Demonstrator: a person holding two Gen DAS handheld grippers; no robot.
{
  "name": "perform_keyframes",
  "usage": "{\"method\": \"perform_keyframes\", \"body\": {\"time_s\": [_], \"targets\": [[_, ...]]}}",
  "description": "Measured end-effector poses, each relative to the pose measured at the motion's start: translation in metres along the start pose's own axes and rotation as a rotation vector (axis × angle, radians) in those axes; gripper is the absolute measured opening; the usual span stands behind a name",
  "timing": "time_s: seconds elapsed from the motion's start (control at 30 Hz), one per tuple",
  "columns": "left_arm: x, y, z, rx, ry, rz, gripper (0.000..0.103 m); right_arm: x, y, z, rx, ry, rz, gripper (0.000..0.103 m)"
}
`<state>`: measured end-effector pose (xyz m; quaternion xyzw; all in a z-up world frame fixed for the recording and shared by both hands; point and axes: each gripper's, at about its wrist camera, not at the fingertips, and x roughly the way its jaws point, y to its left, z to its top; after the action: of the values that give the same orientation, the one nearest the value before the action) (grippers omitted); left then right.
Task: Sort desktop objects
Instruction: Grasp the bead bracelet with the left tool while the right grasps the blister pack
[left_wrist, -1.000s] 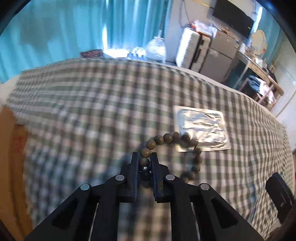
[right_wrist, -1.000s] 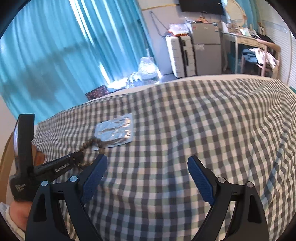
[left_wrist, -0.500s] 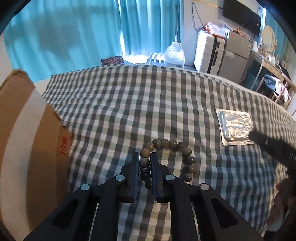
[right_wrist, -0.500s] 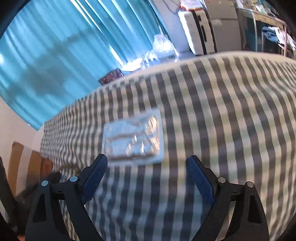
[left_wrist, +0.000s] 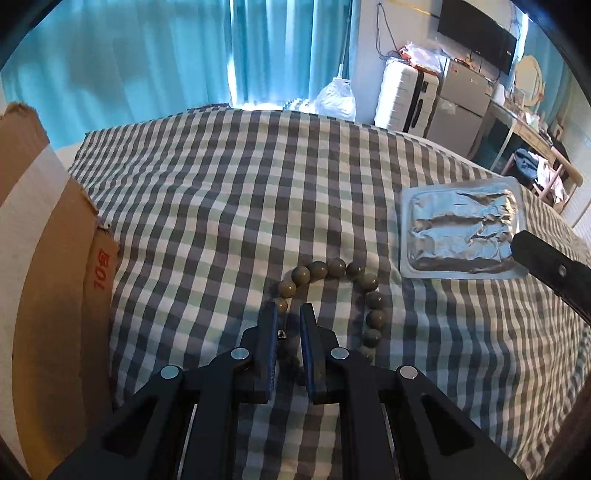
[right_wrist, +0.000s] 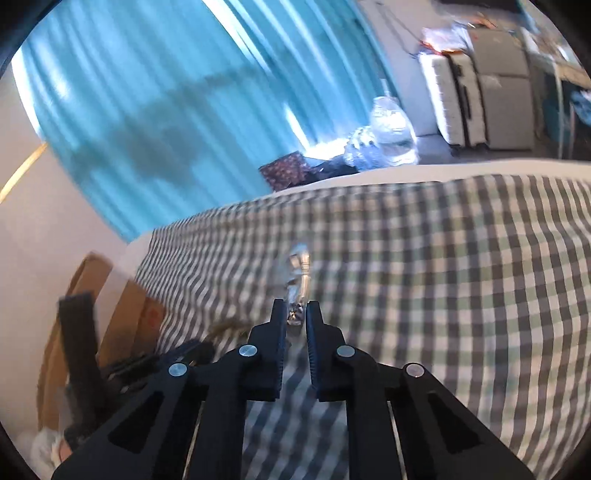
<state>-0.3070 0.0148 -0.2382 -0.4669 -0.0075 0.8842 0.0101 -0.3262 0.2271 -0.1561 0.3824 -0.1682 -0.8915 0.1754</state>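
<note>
While the bead bracelet (left_wrist: 334, 295) is being clamped by the left gripper (left_wrist: 289, 314), the foil blister pack (right_wrist: 295, 280) is being pinched edge-on by the right gripper (right_wrist: 295, 312), with the cardboard box (left_wrist: 48, 258) at frame left.

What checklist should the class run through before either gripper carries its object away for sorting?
1. Is the left gripper shut on the bead bracelet: ok.
2. Is the right gripper shut on the foil blister pack: ok, foil sits between its jaws.
3. Bracelet and pack apart, not tangled: ok.
4. Is the cardboard box in view beside the checked cloth: ok.
5. Box opening free: cannot tell, its inside is hidden.
6. Right wrist view sharp: not ok, blurred.
</note>
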Motion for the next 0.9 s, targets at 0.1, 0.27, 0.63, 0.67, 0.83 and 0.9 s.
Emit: {"method": "perform_keyframes", "body": {"time_s": [0.1,0.27,0.63,0.67,0.83,0.9], "targets": [[-0.004,0.01,-0.006,-0.04,0.004,-0.049,0.014,0.006,0.012,-0.001,-0.007,0.006,0.029,0.011],[0.008,0.025,-0.013,-0.092,0.047,-0.115,0.05,0.032,0.021,0.003,0.012,0.02,0.029,0.013],[-0.023,0.038,-0.022,-0.119,-0.007,-0.164,0.011,-0.002,0.016,0.001,0.004,-0.026,-0.091,0.008],[-0.035,0.037,-0.026,-0.118,-0.027,-0.182,0.011,-0.011,0.016,-0.002,0.002,-0.03,-0.109,0.008],[-0.071,0.024,-0.039,-0.067,-0.04,-0.195,0.011,-0.055,0.021,-0.027,0.006,-0.017,-0.148,0.008],[-0.088,0.019,-0.043,-0.045,-0.044,-0.203,0.011,-0.074,0.03,-0.045,-0.012,-0.005,-0.168,0.008]]}}
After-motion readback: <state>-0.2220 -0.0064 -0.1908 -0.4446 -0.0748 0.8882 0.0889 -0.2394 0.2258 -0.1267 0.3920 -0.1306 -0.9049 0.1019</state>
